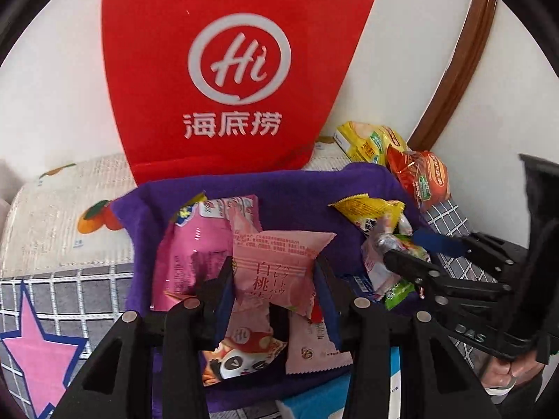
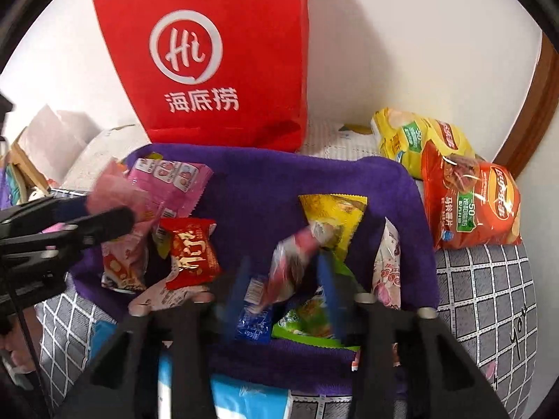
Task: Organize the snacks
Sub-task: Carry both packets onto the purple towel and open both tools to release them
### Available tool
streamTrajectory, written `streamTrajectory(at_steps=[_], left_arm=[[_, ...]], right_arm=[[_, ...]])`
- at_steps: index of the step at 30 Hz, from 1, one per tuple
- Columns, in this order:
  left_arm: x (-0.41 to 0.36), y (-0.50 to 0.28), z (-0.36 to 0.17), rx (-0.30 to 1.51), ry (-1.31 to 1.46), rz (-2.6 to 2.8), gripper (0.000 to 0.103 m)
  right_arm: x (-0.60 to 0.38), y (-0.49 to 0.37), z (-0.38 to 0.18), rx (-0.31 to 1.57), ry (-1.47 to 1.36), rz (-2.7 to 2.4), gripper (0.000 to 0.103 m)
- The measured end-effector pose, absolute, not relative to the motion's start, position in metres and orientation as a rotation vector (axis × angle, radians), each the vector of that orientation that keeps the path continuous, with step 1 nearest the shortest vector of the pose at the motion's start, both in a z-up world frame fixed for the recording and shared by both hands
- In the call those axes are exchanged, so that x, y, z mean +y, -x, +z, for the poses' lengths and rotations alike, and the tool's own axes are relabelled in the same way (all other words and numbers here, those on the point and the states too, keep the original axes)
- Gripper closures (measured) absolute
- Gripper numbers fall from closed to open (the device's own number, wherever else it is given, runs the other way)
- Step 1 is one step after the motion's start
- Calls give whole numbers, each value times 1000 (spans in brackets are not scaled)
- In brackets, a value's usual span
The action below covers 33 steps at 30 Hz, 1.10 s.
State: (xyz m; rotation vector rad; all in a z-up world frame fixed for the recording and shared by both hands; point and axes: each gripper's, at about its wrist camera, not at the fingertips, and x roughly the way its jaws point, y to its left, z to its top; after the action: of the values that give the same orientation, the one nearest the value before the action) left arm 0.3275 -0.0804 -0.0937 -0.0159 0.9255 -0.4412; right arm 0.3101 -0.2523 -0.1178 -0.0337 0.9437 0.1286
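Pink peach-print snack packet (image 1: 279,262), crinkled, pinched upright.

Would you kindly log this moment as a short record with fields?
surface: purple cloth on grid-patterned bedding
left gripper: shut on pale pink peach-print snack packet
right gripper: shut on clear red-and-white wrapped snack, motion-blurred
backdrop: red paper bag with white Hi logo, upright behind the cloth
off cloth: yellow chip bag and orange chip bag, to the right
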Motion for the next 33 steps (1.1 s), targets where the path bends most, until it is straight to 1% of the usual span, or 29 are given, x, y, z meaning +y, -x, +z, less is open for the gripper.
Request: streamTrajectory(at_steps=[12, 15, 17, 18, 19, 20, 22, 33], left_arm=[[-87, -330, -106, 953, 22, -452, 58], [-88, -329, -106, 957, 23, -448, 53], [-88, -330, -106, 962, 29, -448, 45], [-89, -330, -106, 967, 33, -444, 38], [-88, -329, -105, 967, 35, -440, 36], [-88, -328, -104, 962, 36, -434, 35], [-87, -328, -102, 961, 36, -424, 29], [-74, -317, -93, 953, 47, -412, 29]], right_arm=[[-267, -287, -97, 883, -4, 101, 54], [-271, -283, -96, 877, -34, 95, 54], [-273, -283, -96, 882, -51, 87, 54], [-274, -282, -97, 884, -55, 84, 54], [-275, -282, -97, 886, -59, 83, 54], [-276, -282, -97, 888, -61, 82, 54], [-276, -281, -98, 891, -63, 80, 54], [-278, -278, -102, 921, -60, 55, 54]])
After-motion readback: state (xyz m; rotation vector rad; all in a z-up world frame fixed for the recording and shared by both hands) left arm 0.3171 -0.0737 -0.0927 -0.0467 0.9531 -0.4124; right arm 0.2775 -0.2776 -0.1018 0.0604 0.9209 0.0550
